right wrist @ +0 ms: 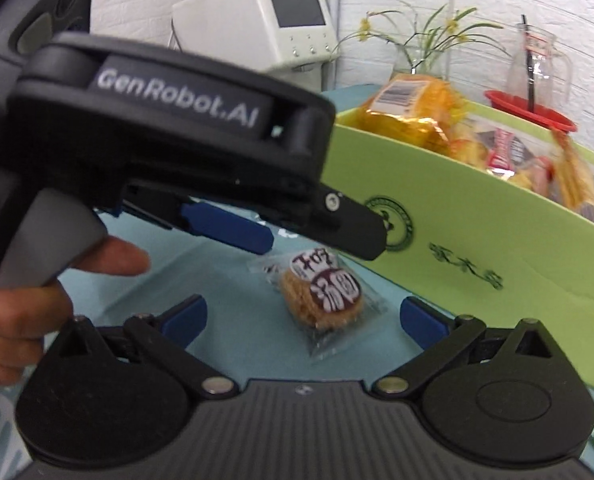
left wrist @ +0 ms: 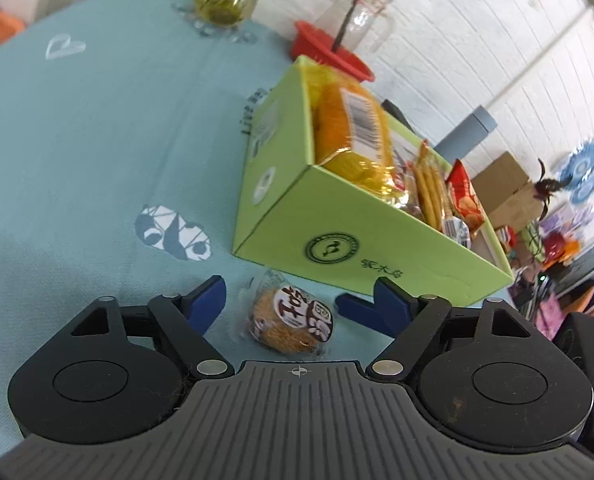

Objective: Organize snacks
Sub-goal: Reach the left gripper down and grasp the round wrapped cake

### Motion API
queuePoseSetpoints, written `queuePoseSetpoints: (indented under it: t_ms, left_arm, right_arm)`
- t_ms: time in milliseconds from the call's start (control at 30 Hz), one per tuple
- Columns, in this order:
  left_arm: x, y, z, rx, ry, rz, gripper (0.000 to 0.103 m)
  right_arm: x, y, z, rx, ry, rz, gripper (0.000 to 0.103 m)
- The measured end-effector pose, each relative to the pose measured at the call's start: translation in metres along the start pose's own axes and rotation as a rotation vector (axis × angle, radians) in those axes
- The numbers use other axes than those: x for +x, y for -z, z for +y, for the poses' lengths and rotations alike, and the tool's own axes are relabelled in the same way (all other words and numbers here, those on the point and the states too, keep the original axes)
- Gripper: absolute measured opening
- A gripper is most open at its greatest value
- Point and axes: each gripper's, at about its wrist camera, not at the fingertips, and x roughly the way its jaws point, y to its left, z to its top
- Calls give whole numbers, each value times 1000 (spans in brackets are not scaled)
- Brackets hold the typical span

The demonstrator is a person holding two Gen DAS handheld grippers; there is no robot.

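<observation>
My left gripper (left wrist: 283,300) hangs low over the cloth (left wrist: 77,140) with its blue fingers (left wrist: 205,300) spread wide, one on each side of the wrapped cake (left wrist: 291,320), so a squeeze would catch the packet across its middle; nothing is held. My right gripper (right wrist: 301,316) is likewise spread and empty, facing the same cake (right wrist: 323,294) from the near side, with the left gripper (right wrist: 257,236) slanting in above the packet; I judge that the left is the one set up to take it. The cake lies flat on the cloth just beside the long wall of the green box (left wrist: 377,240), apart from it or barely so. The box already holds an orange bag (left wrist: 349,132) and upright cracker packs (left wrist: 429,188), so this packet looks like the last loose snack in sight. A red bowl (left wrist: 329,52) and jug (left wrist: 361,16) stand behind the box.
</observation>
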Motion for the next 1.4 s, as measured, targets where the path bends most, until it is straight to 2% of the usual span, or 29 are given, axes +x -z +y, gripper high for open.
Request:
queuePoseSetpoints:
  t_ms: [67,200,267,400,500,600,667,700,733,800,867,933,1100,1200,1267,1400]
  left_arm:
    - [7,-1,6,-18,29,31,55]
    - [8,4,-6,63,-9,30,53]
    - [7,11,-14,90,1,51,52]
    - [10,33,-35,176,63,114,53]
    - [14,49,-53,235,111,153,55]
    - [20,62,-73,307,122,178,59]
    - [24,71,-84,345,169,223,60]
    - [25,76,-89,367,195,248,60]
    - [25,80,-93,382,202,258,60]
    - [21,85,-100,405,159,228,59]
    - [13,86,-100,391,90,175,61]
    - [3,83,-91,330,69,148,61]
    - [-20,92,-70,196,130,161,63]
    - [-19,97,-72,193,174,189,63]
    - [-14,98,-75,205,164,200,63]
    - [-5,101,-80,220,145,213,63]
  right_arm:
    - [11,-5,0,-3,-1,8,102]
    - [18,-6,5,-35,3,11,102]
    - [13,-3,8,-35,13,16,102]
    - [-11,14,11,-4,40,31,102]
    - [-36,34,13,59,116,30,102]
    - [-65,58,20,115,154,3,102]
    - [-78,69,26,139,217,-1,102]
    - [-84,74,26,152,220,-1,102]
    - [-89,78,27,151,221,3,102]
    - [-96,83,29,149,223,5,102]
    - [-101,86,31,138,205,3,102]
    - [-105,86,31,116,218,-3,102]
    - [-104,80,29,31,228,-2,102]
    - [-101,78,35,24,164,11,102]
    - [-101,76,46,35,116,2,102]
    - [-111,81,52,36,167,-24,102]
